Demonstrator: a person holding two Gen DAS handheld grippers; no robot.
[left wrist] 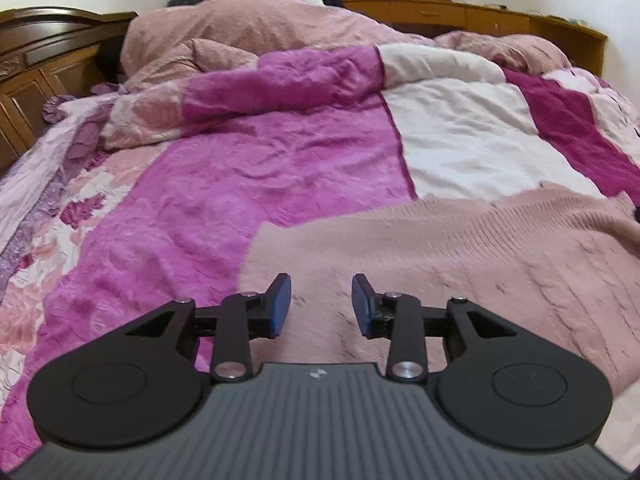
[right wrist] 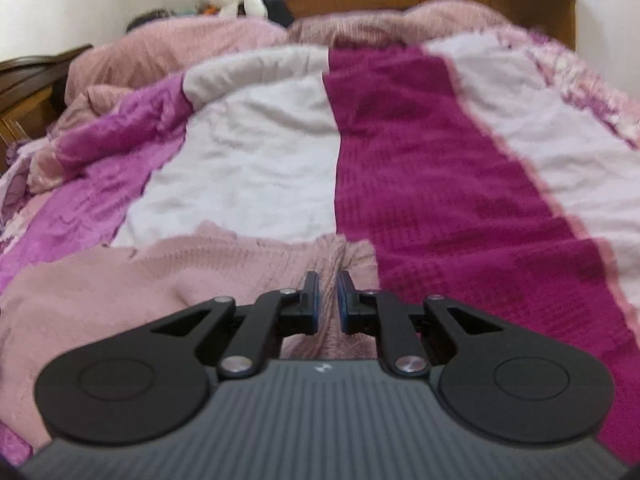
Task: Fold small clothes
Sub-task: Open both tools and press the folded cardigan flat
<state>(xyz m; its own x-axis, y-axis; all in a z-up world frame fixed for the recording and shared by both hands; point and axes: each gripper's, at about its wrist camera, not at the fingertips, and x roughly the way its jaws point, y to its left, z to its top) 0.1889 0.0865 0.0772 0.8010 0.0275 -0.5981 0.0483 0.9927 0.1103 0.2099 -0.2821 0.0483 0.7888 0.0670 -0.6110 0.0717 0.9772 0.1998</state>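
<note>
Pink knit: a ribbed garment (left wrist: 440, 256) lies flat on the bedspread (left wrist: 280, 152) at the near edge of the bed, wrinkled, its long axis running side to side along that edge.
Far edge of garment: ragged and uneven in the right wrist view (right wrist: 132, 280), lying over the white and magenta stripes.
Right gripper: (right wrist: 328, 300) narrow, its blue pads pinching a raised ridge of the knit near the garment's right end, just beside the dark magenta stripe (right wrist: 440, 200).
Left gripper: (left wrist: 321, 306) jaws partly apart with nothing between the pads, hovering low over the garment's left part, close to its left border (whether the tips brush the knit I cannot tell).
Nearer hand: both sit over the cloth, but only the right has hold of it.
Key relation: the free cloth stretches leftward from the right pinch, so the fold would likely carry that end across toward the left gripper.
Beyond: a heap of pink bedding (left wrist: 240, 36) at the far end, wooden headboard (left wrist: 44, 56) at the left corner.
</note>
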